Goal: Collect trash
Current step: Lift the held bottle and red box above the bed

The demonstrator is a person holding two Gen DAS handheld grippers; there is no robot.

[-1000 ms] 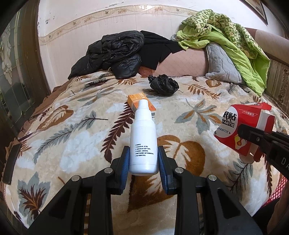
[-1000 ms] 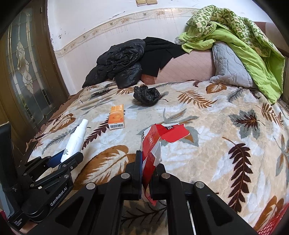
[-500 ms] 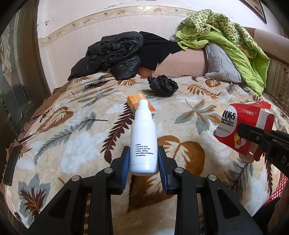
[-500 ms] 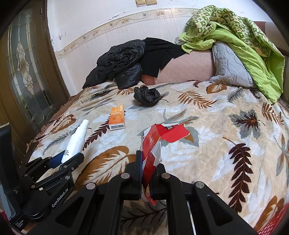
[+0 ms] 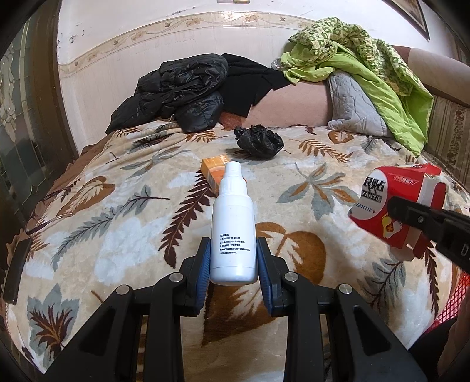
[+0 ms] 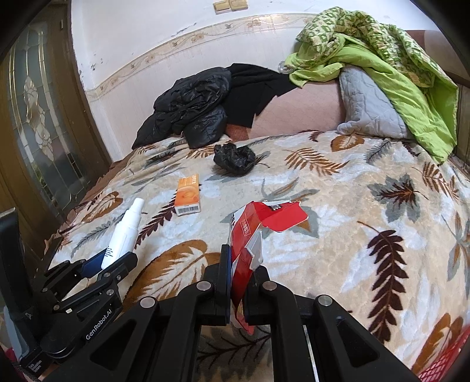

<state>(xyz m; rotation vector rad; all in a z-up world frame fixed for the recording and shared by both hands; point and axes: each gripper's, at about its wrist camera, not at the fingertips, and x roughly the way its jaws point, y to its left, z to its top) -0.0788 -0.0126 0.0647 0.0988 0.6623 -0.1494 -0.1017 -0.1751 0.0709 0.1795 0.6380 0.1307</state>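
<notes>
This is a bedroom in a home. A wide bed fills most of the view, covered with a soft beige blanket printed with brown and grey leaves. At the far side a black padded jacket and a dark cloth lie in a heap, and beside them a green quilt is thrown over a grey pillow. The wall behind is white with a decorated tile border. On the left stands a wooden door with patterned glass. A corner of a framed picture hangs on the wall.
</notes>
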